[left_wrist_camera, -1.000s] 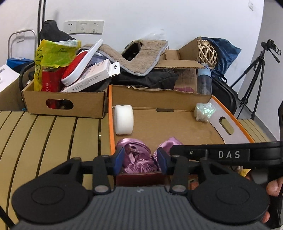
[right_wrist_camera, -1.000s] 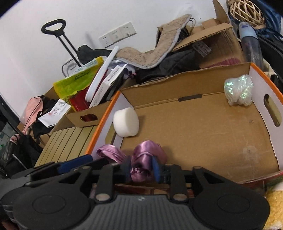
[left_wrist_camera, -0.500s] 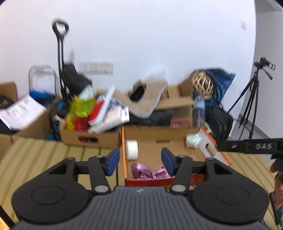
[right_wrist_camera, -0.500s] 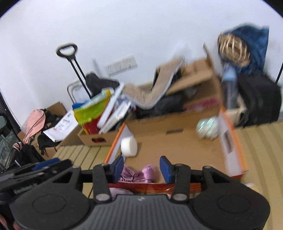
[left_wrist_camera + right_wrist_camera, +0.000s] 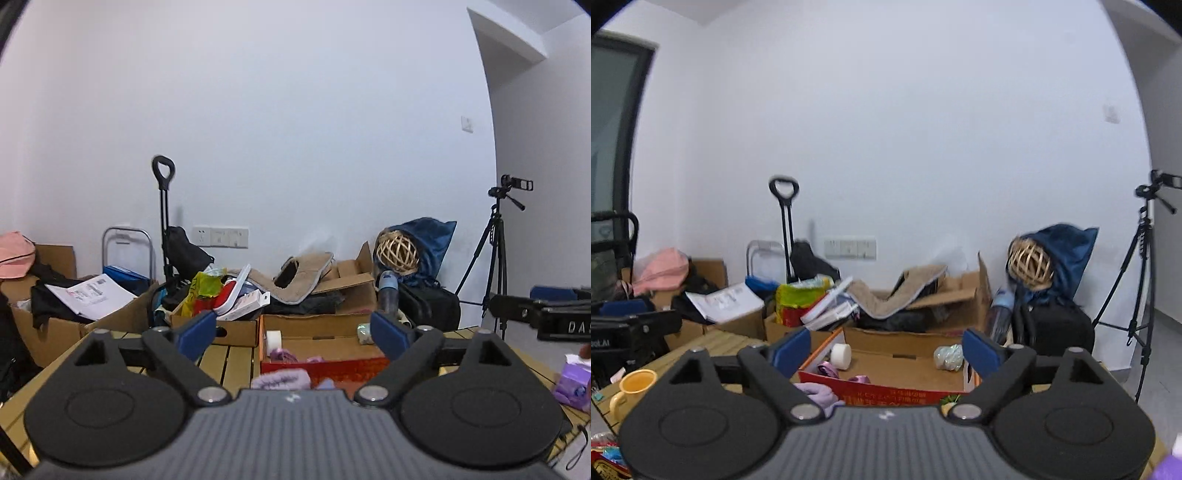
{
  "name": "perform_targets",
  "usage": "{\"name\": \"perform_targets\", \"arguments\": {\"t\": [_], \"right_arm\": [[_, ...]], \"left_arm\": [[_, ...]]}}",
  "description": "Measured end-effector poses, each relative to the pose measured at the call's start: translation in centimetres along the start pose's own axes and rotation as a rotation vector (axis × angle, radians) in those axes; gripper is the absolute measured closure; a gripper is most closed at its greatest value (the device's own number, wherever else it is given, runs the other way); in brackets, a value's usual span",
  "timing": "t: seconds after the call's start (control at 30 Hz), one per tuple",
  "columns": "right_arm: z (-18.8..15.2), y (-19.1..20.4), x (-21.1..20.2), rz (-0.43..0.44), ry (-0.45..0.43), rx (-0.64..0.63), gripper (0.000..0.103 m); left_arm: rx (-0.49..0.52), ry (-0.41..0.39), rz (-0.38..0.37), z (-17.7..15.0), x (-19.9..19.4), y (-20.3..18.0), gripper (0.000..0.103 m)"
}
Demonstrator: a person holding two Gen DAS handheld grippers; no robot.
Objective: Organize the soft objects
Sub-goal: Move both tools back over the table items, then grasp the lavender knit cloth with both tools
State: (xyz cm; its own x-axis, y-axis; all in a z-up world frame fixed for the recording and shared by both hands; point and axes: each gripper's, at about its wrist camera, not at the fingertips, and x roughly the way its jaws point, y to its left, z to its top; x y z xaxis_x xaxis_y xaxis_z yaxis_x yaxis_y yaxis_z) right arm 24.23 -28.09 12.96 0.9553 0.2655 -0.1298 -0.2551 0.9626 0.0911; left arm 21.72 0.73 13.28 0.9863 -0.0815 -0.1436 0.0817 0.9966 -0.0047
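Note:
An orange-rimmed cardboard tray box (image 5: 321, 366) (image 5: 886, 392) lies on the slatted table. Inside it are a purple satin cloth (image 5: 282, 356) (image 5: 827, 369), a white roll (image 5: 274, 336) (image 5: 841, 355) and an iridescent bundle (image 5: 364, 330) (image 5: 947, 357). A fluffy lavender item (image 5: 282, 378) (image 5: 816, 393) rests in front of the box. My left gripper (image 5: 291, 332) and right gripper (image 5: 885, 350) hover well back from the box. Their jaws are opening wide and nothing is between them.
Behind the tray are cluttered cardboard boxes (image 5: 218, 328), a beige mat (image 5: 295, 280), a wicker ball (image 5: 397, 249), a trolley handle (image 5: 163, 173) and a tripod (image 5: 496, 258). A yellow mug (image 5: 631, 386) is at the table's left and a purple tissue pack (image 5: 574, 380) at its right.
Both grippers let go of the purple satin cloth, which now lies in the tray. They drew back and rose, and their jaws spread wide.

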Motion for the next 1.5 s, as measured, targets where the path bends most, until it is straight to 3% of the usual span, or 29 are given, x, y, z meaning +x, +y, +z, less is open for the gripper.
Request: {"name": "perform_targets", "arguments": {"t": [0.2, 0.4, 0.5, 0.9, 1.0, 1.17, 1.33, 1.5], "right_arm": [[-8.9, 1.3, -6.8, -0.058, 0.021, 0.078, 0.005], [-14.6, 2.1, -9.7, -0.118, 0.089, 0.095, 0.005], [-14.7, 2.6, -10.3, -0.102, 0.047, 0.081, 0.004], [-14.8, 3.4, -9.1, -0.104, 0.104, 0.060, 0.004], [-14.3, 2.3, -7.6, -0.059, 0.164, 0.116, 0.004], [-12.7, 1.7, -3.3, -0.024, 0.177, 0.078, 0.006], [-11.1, 2.1, 4.2, 0.015, 0.198, -0.002, 0.007], [-10.6, 3.0, 12.4, 0.075, 0.269, -0.030, 0.019]], "left_arm": [[0.053, 0.023, -0.032, -8.0, -6.3, -2.9, 0.003], [0.073, 0.062, -0.027, -13.6, -8.5, -3.2, 0.001], [0.087, 0.047, -0.021, -13.7, -8.6, -3.2, 0.000], [0.025, 0.109, -0.033, -13.3, -7.2, -2.2, 0.000], [-0.006, 0.122, -0.055, -12.6, -5.6, -1.6, 0.000], [0.021, 0.159, 0.026, -10.7, -0.4, -0.6, 0.000], [-0.052, 0.249, 0.018, -9.9, 6.1, 1.9, 0.007], [-0.122, 0.374, -0.008, -10.3, 13.4, 4.5, 0.013]]}}
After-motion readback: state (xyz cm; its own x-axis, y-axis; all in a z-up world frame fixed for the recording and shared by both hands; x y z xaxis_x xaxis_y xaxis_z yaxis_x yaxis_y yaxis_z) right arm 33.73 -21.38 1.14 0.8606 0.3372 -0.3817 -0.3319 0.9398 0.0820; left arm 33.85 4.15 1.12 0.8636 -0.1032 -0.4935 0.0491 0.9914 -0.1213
